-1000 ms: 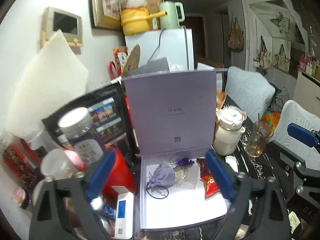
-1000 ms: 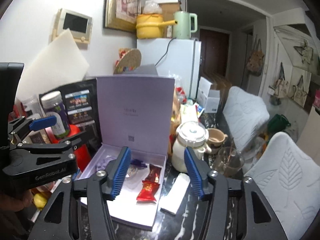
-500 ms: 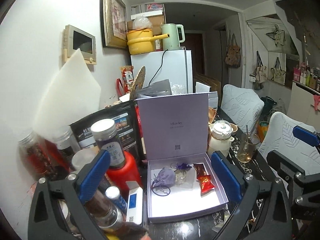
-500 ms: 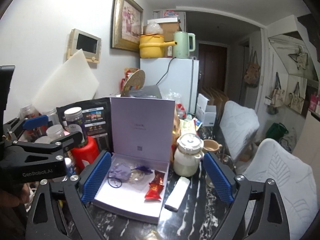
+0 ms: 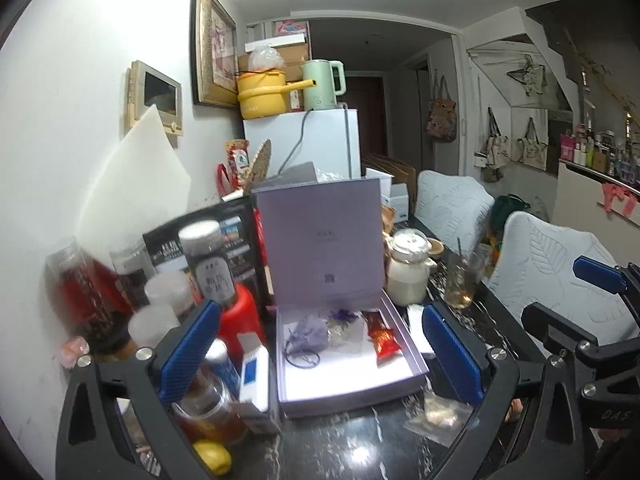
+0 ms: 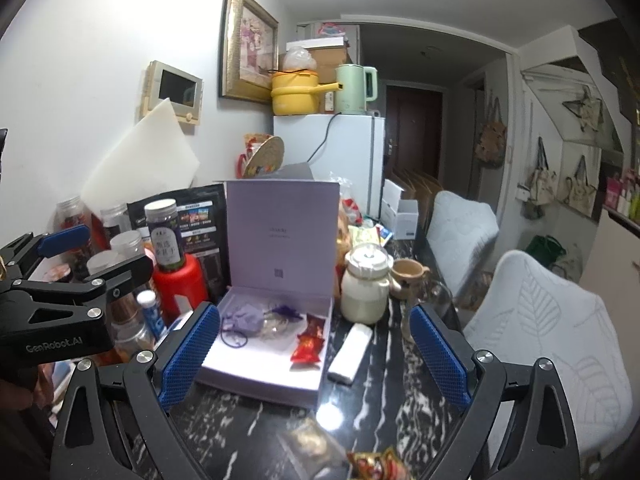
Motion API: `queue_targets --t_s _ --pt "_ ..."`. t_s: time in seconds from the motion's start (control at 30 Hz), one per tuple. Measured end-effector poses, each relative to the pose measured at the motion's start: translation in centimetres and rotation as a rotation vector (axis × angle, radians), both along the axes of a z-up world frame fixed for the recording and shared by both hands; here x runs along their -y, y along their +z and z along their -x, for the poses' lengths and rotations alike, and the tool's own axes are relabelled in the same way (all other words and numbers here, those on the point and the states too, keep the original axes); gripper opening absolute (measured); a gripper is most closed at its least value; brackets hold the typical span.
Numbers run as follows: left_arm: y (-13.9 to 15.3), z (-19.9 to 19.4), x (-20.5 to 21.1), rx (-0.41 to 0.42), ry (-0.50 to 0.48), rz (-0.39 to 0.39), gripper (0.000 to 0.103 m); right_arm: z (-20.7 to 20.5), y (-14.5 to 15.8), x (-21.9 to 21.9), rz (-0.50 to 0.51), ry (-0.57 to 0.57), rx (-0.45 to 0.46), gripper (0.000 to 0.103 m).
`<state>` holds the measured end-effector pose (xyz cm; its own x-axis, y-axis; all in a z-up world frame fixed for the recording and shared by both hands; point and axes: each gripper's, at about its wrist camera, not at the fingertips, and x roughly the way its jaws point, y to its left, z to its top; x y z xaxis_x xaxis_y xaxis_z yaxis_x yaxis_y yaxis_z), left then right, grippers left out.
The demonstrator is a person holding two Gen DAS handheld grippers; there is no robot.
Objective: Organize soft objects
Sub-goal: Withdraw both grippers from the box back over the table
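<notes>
An open lavender box [image 5: 344,384] [image 6: 260,364] lies on the black marble table with its lid upright. Inside it rest a purple drawstring pouch [image 5: 310,330] [image 6: 244,318], a clear mesh pouch [image 5: 340,328] and a red snack packet [image 5: 384,338] [image 6: 308,346]. My left gripper [image 5: 320,354] stands open and empty, well short of the box. My right gripper [image 6: 314,354] is also wide open, with nothing between its pads. A small clear bag [image 5: 436,412] and a red-gold wrapped sweet [image 6: 376,464] lie on the table near me.
Jars and a red bottle [image 5: 240,316] crowd the table left of the box. A white lidded pot [image 6: 366,284], a glass [image 5: 462,280] and a white flat pack [image 6: 350,354] stand to its right. White chairs [image 6: 552,340] line the table's right side.
Both grippers have drawn back from the box, which now looks smaller and farther off. The right jaws have spread from half open to wide open.
</notes>
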<state>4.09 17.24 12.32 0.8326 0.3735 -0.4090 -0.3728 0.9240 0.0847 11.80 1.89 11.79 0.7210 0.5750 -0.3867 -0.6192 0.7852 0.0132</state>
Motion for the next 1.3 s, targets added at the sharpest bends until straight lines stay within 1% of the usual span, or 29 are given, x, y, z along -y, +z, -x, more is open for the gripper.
queue_targets --t_s 0.1,0.27,0.6,0.67,0.77,0.93,1.07,1.17,1.23,1.3 --pt "-0.9 0.7 0.7 -0.015 -0.031 0.005 0.102 1.4 -0.6 1.2 0.001 -0.011 -0.005 0.097" --pt "-2.4 2.0 1.9 -0.048 -0.082 0.042 0.102 3.5 -1.6 3.0 0.009 -0.034 -0.012 0.097" --pt "-5.8 4.8 4.1 -0.098 -0.145 0.105 0.102 6.9 -4.7 5.5 0.032 -0.040 -0.069 0.097" --pt "-6.4 4.9 4.4 -0.124 -0.176 0.118 0.102 7.5 -5.3 5.9 0.029 -0.046 -0.077 0.097" --pt "-7.3 5.0 4.5 -0.148 -0.188 0.135 0.102 8.3 -6.3 6.4 0.021 -0.046 -0.098 0.097" --pt "-8.6 5.5 4.7 -0.164 -0.229 0.177 0.102 9.7 -8.1 7.3 0.010 -0.046 -0.133 0.097" --pt "-9.8 5.8 5.2 -0.190 -0.238 0.172 0.102 10.5 -9.6 8.1 0.005 -0.051 -0.164 0.097" --pt "-10.8 5.8 5.6 -0.216 -0.258 0.184 0.102 11.0 -10.8 8.7 0.008 -0.067 -0.178 0.097" --pt "-11.3 5.8 6.0 -0.229 -0.275 0.195 0.102 11.3 -11.6 9.1 0.012 -0.064 -0.191 0.097" --pt "-11.9 5.6 6.4 -0.242 -0.315 0.210 0.102 11.6 -12.4 9.5 0.009 -0.062 -0.205 0.097"
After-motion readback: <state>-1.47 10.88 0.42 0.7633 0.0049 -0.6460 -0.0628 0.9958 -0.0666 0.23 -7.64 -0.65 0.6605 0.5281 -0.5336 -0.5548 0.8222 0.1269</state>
